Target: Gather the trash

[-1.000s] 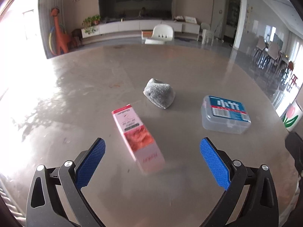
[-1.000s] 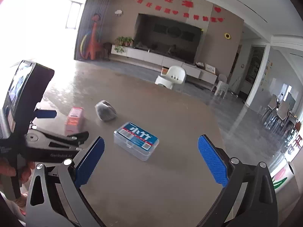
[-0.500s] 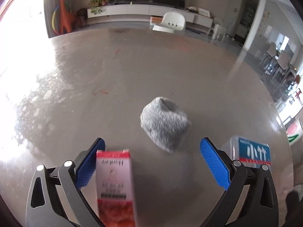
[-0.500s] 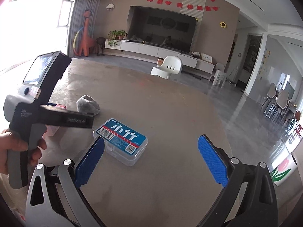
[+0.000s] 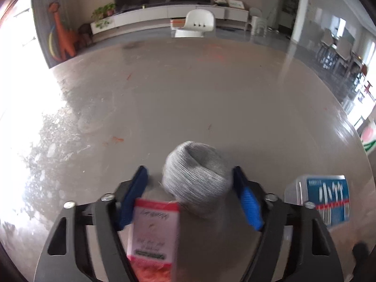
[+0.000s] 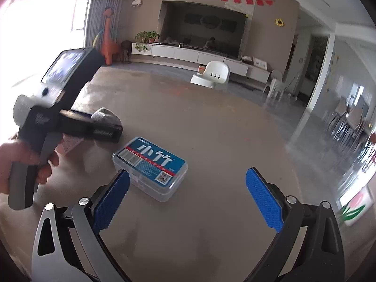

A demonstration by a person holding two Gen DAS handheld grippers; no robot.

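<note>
A crumpled grey wad (image 5: 196, 176) lies on the brown table (image 5: 188, 98). My left gripper (image 5: 190, 178) is open around it, its right finger (image 5: 246, 202) touching or nearly touching the wad. A pink and white carton (image 5: 154, 237) lies under the left finger. A clear plastic box with a blue label (image 5: 326, 199) sits to the right. In the right wrist view the wad (image 6: 104, 115) is half hidden behind the left gripper's body. My right gripper (image 6: 188, 199) is open and empty, hovering just right of the box (image 6: 150, 166).
A white chair (image 5: 199, 23) stands past the table's far edge. A low white cabinet (image 6: 188, 56) and an orange dinosaur toy (image 6: 109, 44) stand by the far wall. Dining chairs (image 6: 347, 119) stand to the right. A hand (image 6: 21, 162) holds the left gripper.
My left gripper has moved forward over the carton and now straddles the grey wad, its jaws narrower. My right gripper has moved closer to the blue-label box.
</note>
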